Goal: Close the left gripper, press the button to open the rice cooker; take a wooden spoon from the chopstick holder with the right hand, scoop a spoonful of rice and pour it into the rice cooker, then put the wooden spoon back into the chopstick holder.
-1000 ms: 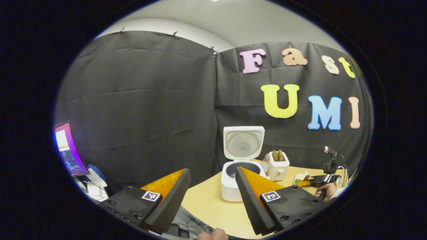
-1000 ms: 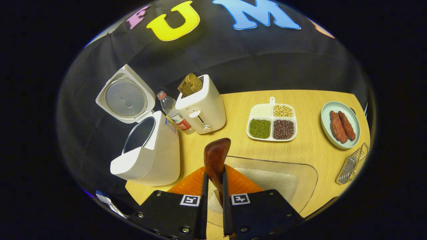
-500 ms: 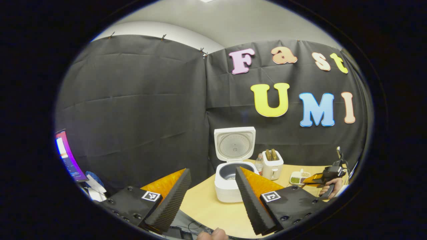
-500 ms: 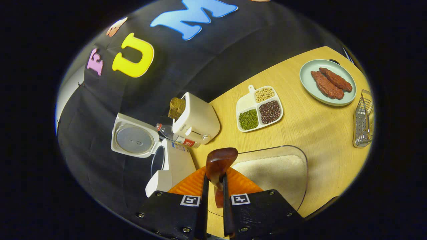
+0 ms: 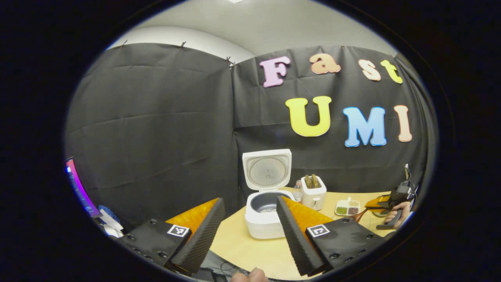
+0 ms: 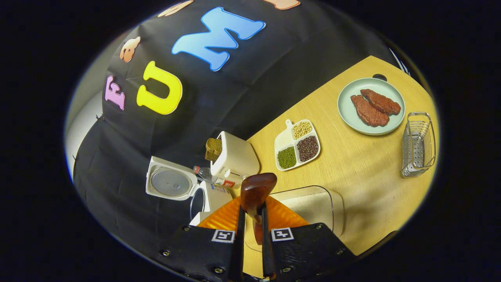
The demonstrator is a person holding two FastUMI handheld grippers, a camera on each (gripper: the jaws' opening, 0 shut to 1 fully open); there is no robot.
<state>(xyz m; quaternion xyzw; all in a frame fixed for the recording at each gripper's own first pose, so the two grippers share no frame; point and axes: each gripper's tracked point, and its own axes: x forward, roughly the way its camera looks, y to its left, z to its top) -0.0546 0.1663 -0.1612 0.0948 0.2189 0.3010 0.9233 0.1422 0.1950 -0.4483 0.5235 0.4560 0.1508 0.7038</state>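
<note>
The white rice cooker [image 5: 267, 213] sits on the far left of the pale wooden tabletop [image 6: 364, 164]. Its lid stands straight up, so the dark pot inside is bare and ready for rice. The button job looks done. That may be why the left tool [image 5: 250, 231] waits back from the cooker with its two black fingers wide apart and nothing between them.

The right tool [image 6: 251, 239] has its fingers squeezed tight on the handle of the dark brown wooden spoon [image 6: 256, 192]. The bowl of the spoon sticks out in front, so it can dip and scoop. It hangs over the near edge of the clear plastic box of white rice [image 6: 313, 209], which lies right beside the cooker, a short trip for a full spoon. No rice can be seen on the spoon yet.

The silver wire chopstick holder [image 6: 418, 144] stands on the far right, well apart, waiting for the spoon to come home.
</note>
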